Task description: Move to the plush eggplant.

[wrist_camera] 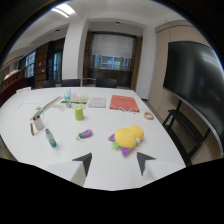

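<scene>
You are looking along the gripper [114, 162] over the table [100, 172]; its fingers are standing apart. The plush eggplant [85, 134] is lying beyond the left finger. Right of it the plush duck [127, 139] is sitting ahead of the right finger. The cup [79, 113] is standing behind the eggplant, the bottle [50, 138] lying to its left.
</scene>
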A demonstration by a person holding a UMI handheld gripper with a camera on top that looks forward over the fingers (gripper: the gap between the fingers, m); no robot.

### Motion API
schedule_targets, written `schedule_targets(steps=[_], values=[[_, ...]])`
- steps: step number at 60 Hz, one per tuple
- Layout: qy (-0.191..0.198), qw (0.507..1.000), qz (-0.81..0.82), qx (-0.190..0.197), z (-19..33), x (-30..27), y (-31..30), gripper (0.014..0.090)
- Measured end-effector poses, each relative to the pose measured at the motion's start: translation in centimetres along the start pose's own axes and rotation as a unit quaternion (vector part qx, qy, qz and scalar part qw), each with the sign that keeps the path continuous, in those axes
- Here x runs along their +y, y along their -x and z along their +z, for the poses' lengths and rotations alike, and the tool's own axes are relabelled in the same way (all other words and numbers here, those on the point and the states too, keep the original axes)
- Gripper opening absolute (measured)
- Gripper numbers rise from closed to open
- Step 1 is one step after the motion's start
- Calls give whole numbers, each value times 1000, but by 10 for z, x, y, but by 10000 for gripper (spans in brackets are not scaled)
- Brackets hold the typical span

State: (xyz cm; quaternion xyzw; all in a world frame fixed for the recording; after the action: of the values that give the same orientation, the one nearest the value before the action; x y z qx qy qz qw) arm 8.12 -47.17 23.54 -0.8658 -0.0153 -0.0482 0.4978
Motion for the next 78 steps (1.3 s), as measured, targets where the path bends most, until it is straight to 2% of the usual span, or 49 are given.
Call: schedule_targets(steps=[8,16,32,42,54,67,78], values=[[7,1000,-3,4,-1,12,-2,855],[22,1000,-11,-1,-20,48,-4,858],[43,998,-17,-45,14,80,67,856],[32,998,-5,-63,62,60,112,856],[10,999,9,-52,157,22,138,855],[33,999,0,-38,246,16,153,857],[56,998,-4,-42,277,23,161,853]])
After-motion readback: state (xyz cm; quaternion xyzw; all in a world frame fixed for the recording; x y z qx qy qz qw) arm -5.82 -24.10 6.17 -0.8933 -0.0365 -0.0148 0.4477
